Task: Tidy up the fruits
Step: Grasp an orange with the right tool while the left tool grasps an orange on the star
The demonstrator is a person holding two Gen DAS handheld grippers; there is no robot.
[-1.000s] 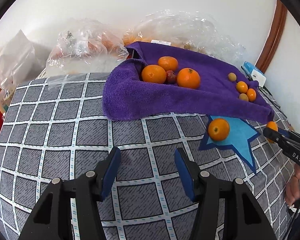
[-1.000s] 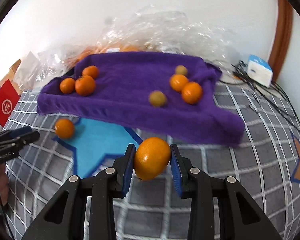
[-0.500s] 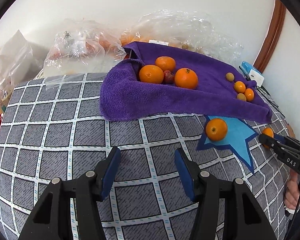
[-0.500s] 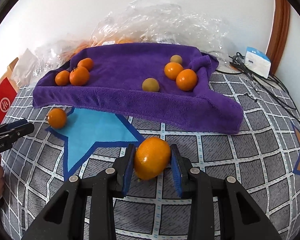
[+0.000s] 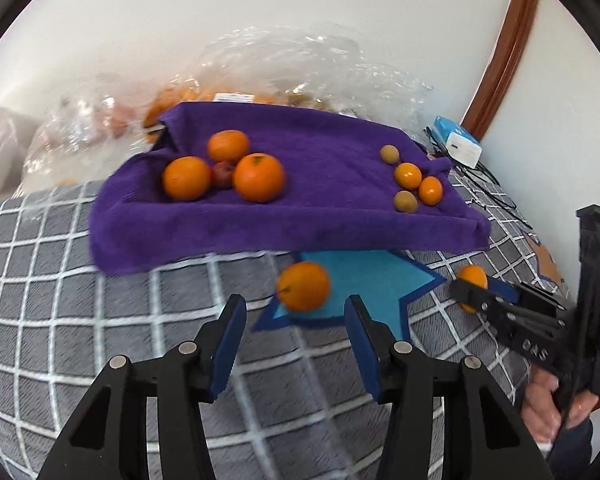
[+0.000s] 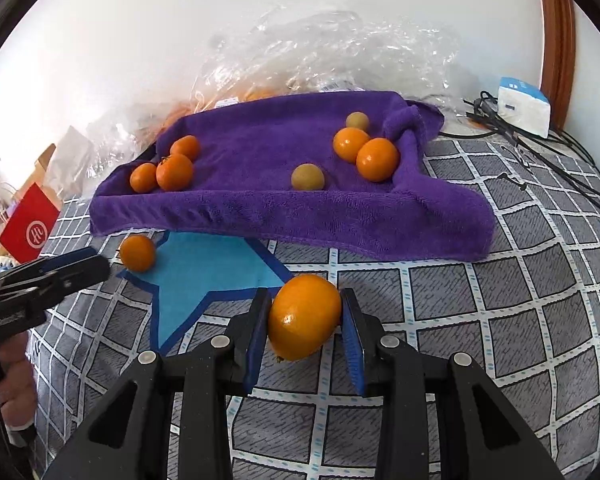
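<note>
The left gripper (image 5: 294, 330) has swung across the checked bedcover (image 5: 100, 320) over the last second, so that the loose orange (image 5: 303, 286) on the blue star patch (image 5: 364, 276), earlier far off to its right, now sits just ahead of its fingers and between them. Its jaws stand wide and empty, the blue pads (image 5: 229, 340) well apart. That looks like a lineup for a pick, with only a forward reach and a close left.

The right gripper (image 6: 305, 322) is clamped on a larger orange (image 6: 305, 316), pressed between both pads, and its view has changed little except that the purple towel (image 6: 260, 208) ahead appears a touch nearer. It seems to be carrying its fruit toward the towel.

On the towel, ahead of both grippers, three oranges and one small dark red fruit cluster to the left (image 5: 220, 172), while two small oranges and two dull tan round fruits (image 5: 412, 188) lie to the right. So the sorting looks partly done, with two oranges to go.

The towel is plush and rumpled, raised at the edges, so round fruit should settle there. The oranges are smooth, glossy and prone to roll on the flat cover. Crinkled clear plastic bags (image 6: 320, 48) sit beyond the towel against the wall.
</note>
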